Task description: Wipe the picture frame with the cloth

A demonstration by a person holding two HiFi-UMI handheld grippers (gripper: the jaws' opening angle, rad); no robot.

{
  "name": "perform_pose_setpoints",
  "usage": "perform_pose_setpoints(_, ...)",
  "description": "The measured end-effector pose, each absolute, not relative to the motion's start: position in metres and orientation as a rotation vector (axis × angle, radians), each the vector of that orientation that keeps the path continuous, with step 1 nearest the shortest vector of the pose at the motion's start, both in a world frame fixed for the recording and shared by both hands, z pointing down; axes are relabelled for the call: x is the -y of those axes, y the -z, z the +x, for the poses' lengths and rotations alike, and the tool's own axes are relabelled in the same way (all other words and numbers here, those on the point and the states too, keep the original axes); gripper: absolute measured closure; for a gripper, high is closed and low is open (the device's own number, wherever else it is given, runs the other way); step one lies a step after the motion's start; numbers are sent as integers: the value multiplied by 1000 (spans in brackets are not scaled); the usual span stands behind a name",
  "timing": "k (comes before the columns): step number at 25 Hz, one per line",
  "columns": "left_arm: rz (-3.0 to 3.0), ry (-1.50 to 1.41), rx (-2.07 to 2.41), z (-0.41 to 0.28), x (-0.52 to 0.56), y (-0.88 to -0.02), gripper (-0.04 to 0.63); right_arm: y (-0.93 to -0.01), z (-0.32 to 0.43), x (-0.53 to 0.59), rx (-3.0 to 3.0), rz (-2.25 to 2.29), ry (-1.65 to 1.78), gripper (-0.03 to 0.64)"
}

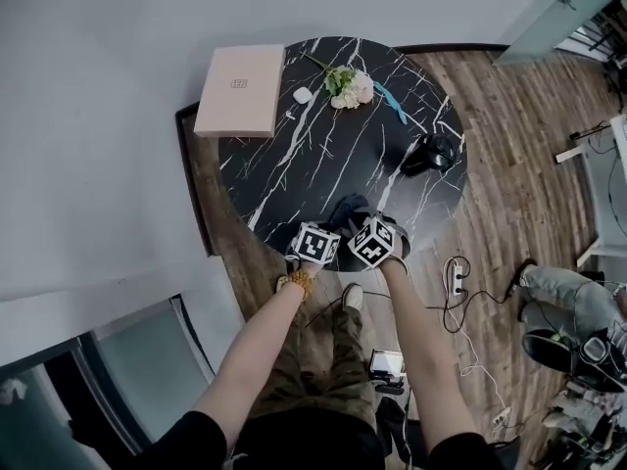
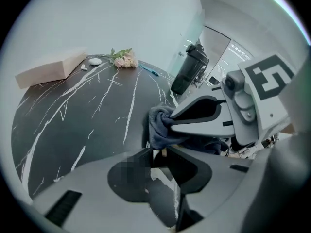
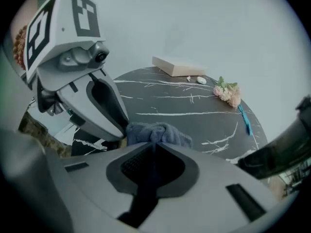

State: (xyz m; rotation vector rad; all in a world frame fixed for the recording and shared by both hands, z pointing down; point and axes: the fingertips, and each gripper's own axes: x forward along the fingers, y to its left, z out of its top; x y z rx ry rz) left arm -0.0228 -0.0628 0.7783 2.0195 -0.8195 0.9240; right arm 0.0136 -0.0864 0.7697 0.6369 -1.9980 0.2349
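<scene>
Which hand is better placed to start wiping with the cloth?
Right. The right gripper is shut on the cloth; the left gripper has its jaws apart beside it, holding no cloth.

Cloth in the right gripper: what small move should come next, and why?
Probably drag the cloth along the edge of the picture frame: the right gripper is shut on the bunched cloth, which sits at the thin frame the left gripper holds.

I am pinching the cloth [image 3: 155, 134], dark grey-blue and soft, in my right gripper [image 3: 154, 147]; it is bunching into a wad at the table's [image 3: 194, 106] near edge. The picture frame [image 3: 123, 141] is mostly hidden, showing only a tan sliver touching it.
</scene>
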Motion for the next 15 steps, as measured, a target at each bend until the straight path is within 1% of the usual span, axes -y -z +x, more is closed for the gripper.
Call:
perform_pose_setpoints(10,1959,-909,833,-23,62,-779,489,-772,74,47,1920,643,-348,595)
perform_pose_setpoints(13,1956,-908,827,-23,62,-779,489,-766,77,45,1946,607,-419,595)
perform_pose_setpoints(15,1966,-930,817,-21,62,-778,489,-753,67,55,1998,589,-397,595)
